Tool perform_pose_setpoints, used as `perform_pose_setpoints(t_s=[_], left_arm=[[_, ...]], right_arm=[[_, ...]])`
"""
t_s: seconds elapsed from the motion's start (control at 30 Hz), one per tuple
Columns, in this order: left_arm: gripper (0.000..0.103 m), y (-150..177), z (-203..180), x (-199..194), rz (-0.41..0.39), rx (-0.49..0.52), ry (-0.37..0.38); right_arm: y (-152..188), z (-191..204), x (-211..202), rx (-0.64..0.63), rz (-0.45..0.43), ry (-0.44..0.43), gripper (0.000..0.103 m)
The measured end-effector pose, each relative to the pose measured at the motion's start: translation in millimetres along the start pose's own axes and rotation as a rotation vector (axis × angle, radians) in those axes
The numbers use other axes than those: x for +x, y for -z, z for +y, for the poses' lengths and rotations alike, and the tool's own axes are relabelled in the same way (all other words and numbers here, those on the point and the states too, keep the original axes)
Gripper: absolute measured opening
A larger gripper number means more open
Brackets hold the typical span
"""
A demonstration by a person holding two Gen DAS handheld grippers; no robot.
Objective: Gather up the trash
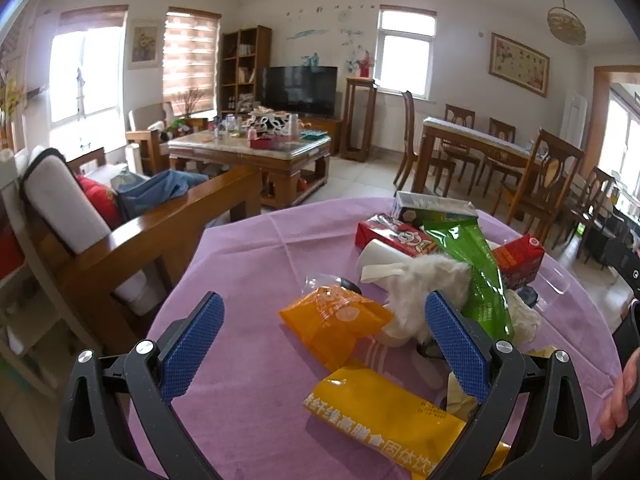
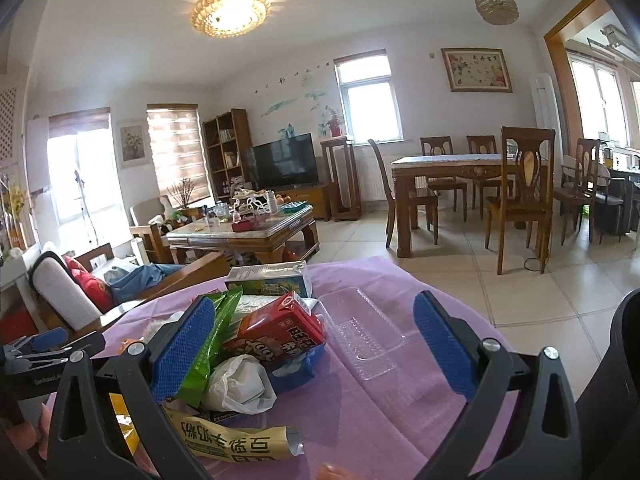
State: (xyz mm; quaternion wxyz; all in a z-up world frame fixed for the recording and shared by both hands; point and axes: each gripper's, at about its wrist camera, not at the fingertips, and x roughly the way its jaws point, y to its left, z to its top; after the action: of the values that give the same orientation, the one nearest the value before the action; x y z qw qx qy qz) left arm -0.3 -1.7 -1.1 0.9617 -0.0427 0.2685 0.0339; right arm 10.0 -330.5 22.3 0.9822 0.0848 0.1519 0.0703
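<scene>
Trash lies piled on a round table with a purple cloth [image 1: 248,248]. In the left wrist view I see an orange packet [image 1: 334,322], a yellow packet [image 1: 384,412], a green wrapper [image 1: 476,264], a white fluffy wad [image 1: 424,288], a red carton [image 1: 394,234] and a second red carton [image 1: 520,260]. My left gripper [image 1: 324,344] is open above the orange packet. My right gripper [image 2: 316,344] is open over a red carton [image 2: 276,328], a white crumpled bag [image 2: 240,380] and a clear plastic tray [image 2: 360,332]. The green wrapper [image 2: 212,340] touches its left finger.
A wooden sofa [image 1: 132,240] stands left of the table. A cluttered coffee table [image 1: 256,148] and a TV [image 1: 300,86] are beyond. A dining table with chairs [image 2: 472,184] is at the right. A dark bin edge [image 2: 616,380] shows at the far right.
</scene>
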Motion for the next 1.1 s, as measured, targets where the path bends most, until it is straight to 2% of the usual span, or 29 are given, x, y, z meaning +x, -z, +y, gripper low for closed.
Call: perform_pose_setpoints(t_s=[0.3, 0.53, 1.1], left_arm=[[0.099, 1.1, 0.1, -1.4, 0.006, 0.004, 0.034], [0.099, 1.8, -0.5, -2.9, -0.017, 0.008, 0.031], [0.099, 2.1, -1.3, -4.1, -0.011, -0.006, 0.039]], right_arm=[[0.5, -0.5, -2.1, 0.006, -0.008, 0.003, 0.098], [1.4, -0.9, -2.6, 0.009, -0.009, 0.004, 0.098], [0.9, -5.0, -3.2, 0.012, -0.013, 0.008, 0.098]])
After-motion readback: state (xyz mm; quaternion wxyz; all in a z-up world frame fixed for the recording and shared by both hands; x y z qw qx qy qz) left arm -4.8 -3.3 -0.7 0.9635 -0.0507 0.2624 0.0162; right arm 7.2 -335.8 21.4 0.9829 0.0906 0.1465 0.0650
